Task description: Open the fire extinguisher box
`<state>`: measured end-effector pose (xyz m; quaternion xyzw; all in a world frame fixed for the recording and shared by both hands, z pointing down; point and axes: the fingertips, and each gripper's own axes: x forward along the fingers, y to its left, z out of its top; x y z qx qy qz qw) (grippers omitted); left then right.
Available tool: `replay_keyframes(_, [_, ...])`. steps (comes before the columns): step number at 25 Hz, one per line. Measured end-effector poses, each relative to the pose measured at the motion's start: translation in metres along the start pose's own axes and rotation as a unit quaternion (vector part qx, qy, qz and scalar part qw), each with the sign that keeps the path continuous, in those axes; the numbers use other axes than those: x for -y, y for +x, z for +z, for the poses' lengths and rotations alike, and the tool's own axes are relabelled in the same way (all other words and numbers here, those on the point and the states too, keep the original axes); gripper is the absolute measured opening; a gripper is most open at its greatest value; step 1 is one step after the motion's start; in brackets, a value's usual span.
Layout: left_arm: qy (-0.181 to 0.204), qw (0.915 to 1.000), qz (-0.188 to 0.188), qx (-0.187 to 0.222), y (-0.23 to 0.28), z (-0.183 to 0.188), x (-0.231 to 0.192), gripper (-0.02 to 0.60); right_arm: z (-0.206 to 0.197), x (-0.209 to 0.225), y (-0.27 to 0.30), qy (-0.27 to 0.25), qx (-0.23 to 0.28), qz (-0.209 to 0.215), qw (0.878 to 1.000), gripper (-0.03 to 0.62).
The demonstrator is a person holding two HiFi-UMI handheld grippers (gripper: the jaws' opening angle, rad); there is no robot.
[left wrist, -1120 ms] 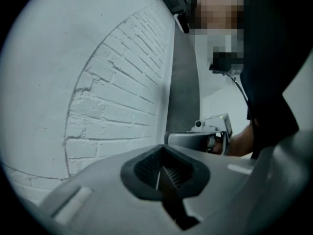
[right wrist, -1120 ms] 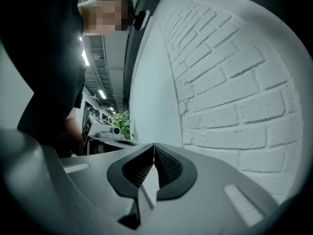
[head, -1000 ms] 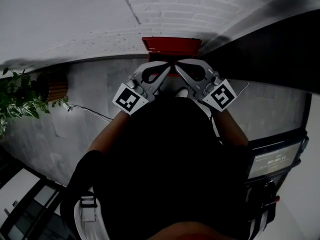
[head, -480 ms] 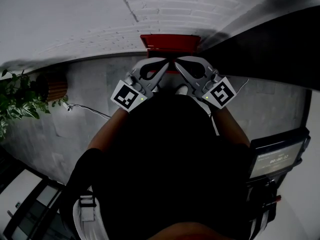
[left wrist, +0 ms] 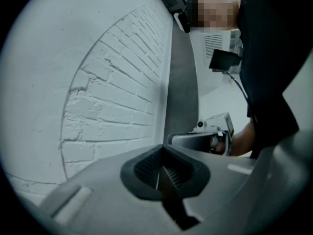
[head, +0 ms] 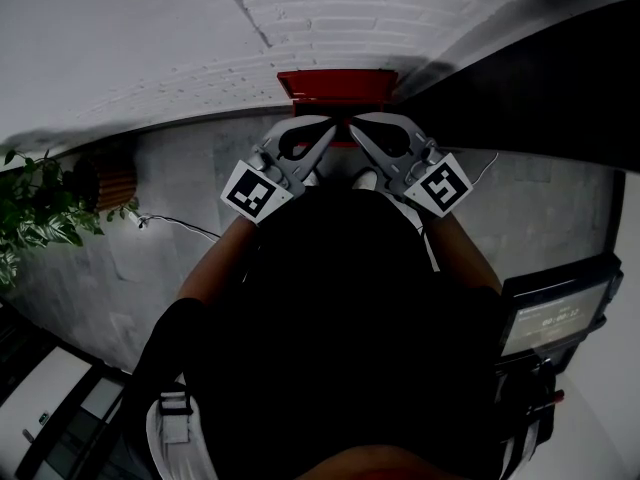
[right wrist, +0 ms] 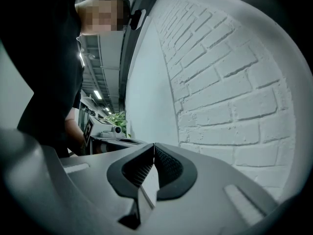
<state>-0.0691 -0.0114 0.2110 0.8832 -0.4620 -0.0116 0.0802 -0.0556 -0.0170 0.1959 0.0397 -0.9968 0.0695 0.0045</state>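
White brick wall [head: 150,38] fills the top of the head view, with grey floor [head: 150,238] below it. Person's dark torso [head: 340,348] blocks the lower middle. Dark panel [head: 540,88] at right, leafy plant [head: 35,213] far left, thin cable [head: 180,226] on the floor near it. Screen device [head: 550,318] lower right, well apart from the action.

Fire extinguisher box [head: 338,86]: red, set against the foot of the wall where brick meets floor, dead ahead of the person. Front looks shut. Latch or handle too small to make out. Box not seen in either gripper view.

Left hand-held gripper [head: 333,128] and right hand-held gripper [head: 353,128] are raised in front of the chest. They angle inward so the tips nearly meet, just under the box's near edge in the head view. Contact with the box: can't tell. Both are closed pad on pad with nothing between them. Each gripper view shows the ribbed pads meeting in a line, with only brick wall and the other gripper beyond.

Judgement: closed and centred reads as a ready pose, lined up on the box middle where a door edge or pull would likely sit. Task looks not started. Next move calls for one gripper to spread its jaws and find that edge. Risk: slipping off a thin lip.
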Motion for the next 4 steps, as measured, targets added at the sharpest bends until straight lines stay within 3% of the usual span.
replay_keyframes(4, [0.001, 1.0, 0.0, -0.002, 0.0007, -0.001, 0.0007, 0.002, -0.0011, 0.001, -0.0005, 0.001, -0.001, -0.001, 1.0, 0.011])
